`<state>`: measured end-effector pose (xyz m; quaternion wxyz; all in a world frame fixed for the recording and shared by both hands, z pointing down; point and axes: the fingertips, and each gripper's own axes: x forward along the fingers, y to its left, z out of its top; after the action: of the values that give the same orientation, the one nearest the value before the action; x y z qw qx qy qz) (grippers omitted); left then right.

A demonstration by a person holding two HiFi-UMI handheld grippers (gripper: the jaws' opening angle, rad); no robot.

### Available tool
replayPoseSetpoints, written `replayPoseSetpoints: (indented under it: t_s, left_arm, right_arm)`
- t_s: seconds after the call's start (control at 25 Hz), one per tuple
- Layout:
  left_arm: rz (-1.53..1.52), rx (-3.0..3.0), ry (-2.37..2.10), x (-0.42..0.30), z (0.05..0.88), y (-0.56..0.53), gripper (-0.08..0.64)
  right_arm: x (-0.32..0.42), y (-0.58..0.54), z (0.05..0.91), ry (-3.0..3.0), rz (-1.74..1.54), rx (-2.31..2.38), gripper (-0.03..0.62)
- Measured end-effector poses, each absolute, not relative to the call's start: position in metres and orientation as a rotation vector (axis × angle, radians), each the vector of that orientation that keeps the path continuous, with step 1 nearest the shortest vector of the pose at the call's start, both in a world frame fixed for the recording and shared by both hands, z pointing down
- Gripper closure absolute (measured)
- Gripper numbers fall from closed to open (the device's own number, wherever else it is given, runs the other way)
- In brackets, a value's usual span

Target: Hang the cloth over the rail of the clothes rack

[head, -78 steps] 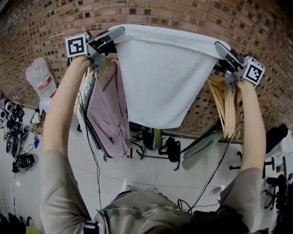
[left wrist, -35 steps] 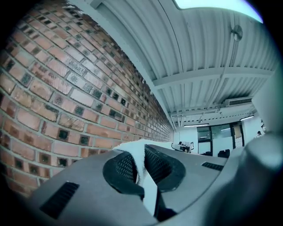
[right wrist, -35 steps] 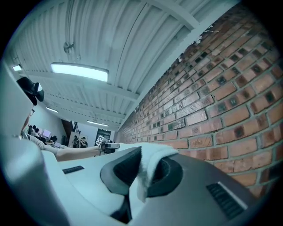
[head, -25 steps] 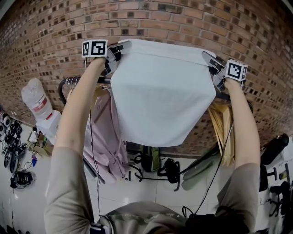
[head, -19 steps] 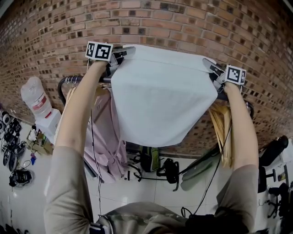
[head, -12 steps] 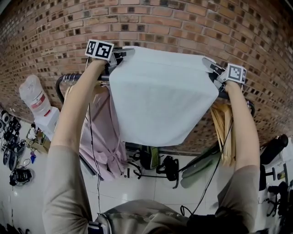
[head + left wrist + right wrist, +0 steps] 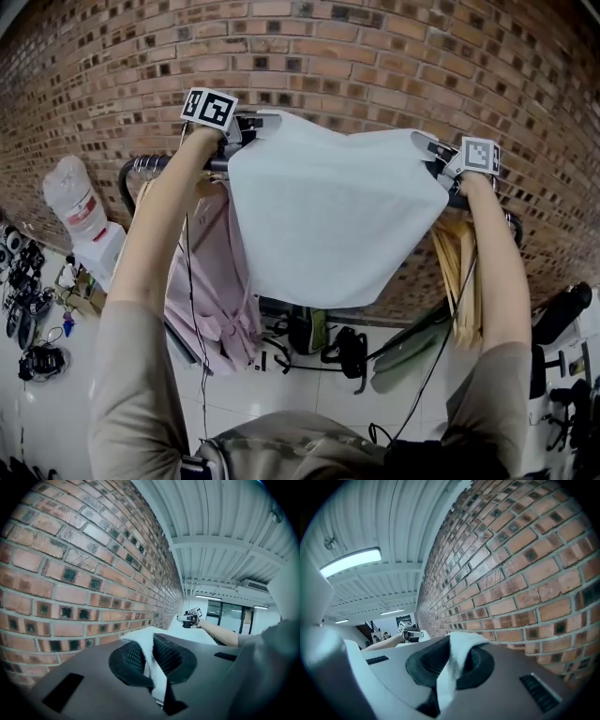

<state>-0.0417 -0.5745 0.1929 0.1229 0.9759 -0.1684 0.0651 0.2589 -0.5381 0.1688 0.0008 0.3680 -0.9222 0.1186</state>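
Left gripper [image 7: 246, 124] at 10 o'clock and right gripper [image 7: 433, 150] at 2 each pinch a cloth [image 7: 333, 216] corner — I'd hold it taut and level, then drape it over the rail [image 7: 159, 163].

brick wall [image 7: 356, 47] seemingly close, garments [image 7: 220, 272] crowding rail [image 7: 131, 169]
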Motion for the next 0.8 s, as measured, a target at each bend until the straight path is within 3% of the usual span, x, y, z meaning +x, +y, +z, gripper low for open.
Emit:
replayPoseSetpoints:
  t_s: [0.56, 0.8]
  left_arm:
    - [0.228, 2.872, -0.591, -0.042, 0.188, -0.604, 0.543]
    - [0.160, 2.867, -0.643, -0.046, 0.176, -0.622, 0.543]
  right_arm:
    - [0.275, -0.563, 0.166, -2.903, 0.531, 1.258, 0.572]
    - [0.274, -0.578, 0.159, -2.877, 0.446, 1.296, 0.572]
